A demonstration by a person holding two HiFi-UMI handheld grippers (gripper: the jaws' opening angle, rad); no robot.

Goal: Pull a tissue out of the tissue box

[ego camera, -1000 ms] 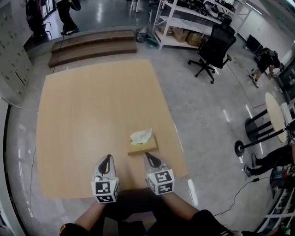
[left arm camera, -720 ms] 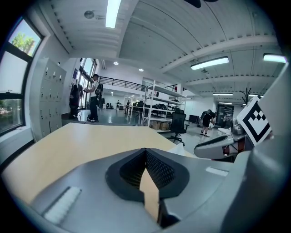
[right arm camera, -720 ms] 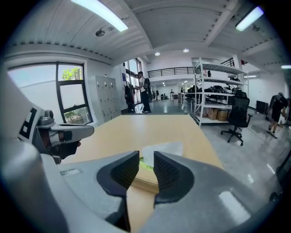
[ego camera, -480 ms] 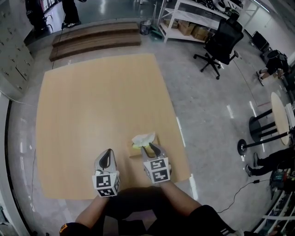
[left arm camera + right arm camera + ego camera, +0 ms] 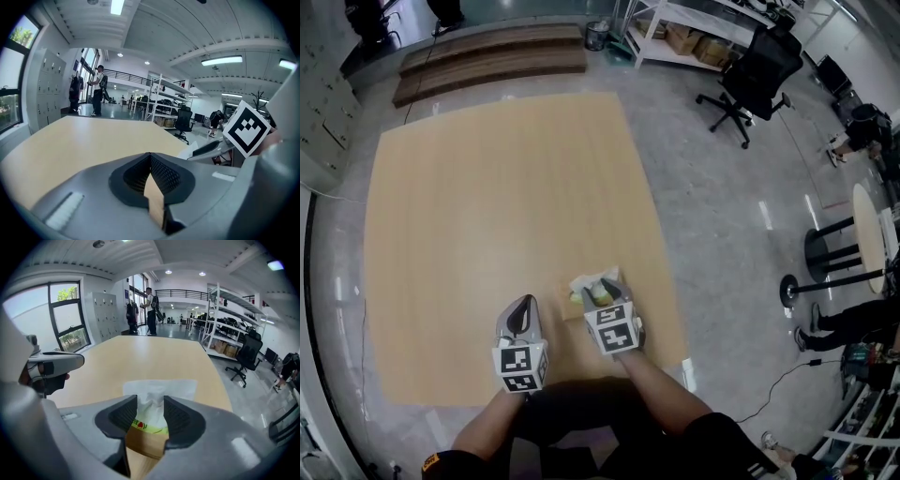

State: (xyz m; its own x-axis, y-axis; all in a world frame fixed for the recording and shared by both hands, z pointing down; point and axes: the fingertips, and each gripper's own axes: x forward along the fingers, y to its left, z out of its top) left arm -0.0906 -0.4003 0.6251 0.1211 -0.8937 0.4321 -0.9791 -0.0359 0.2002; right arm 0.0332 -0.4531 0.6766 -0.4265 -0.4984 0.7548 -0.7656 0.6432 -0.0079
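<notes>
- The tissue [image 5: 152, 397] was white and crumpled. It stood up from the slot of a brown tissue box [image 5: 144, 442] with a yellow-green band.
- The box sat on the pale wood desk [image 5: 487, 206], near its right front corner.
- The right claw [image 5: 150, 405] was opening, spread around the tissue without pinching it.
- The left claw [image 5: 150, 157] was pressed together, empty, beside it.
- Around the desk lay glossy grey floor [image 5: 712, 206], with a black office chair [image 5: 757, 80].
- White shelving [image 5: 694, 23] held cardboard boxes [image 5: 694, 45].
</notes>
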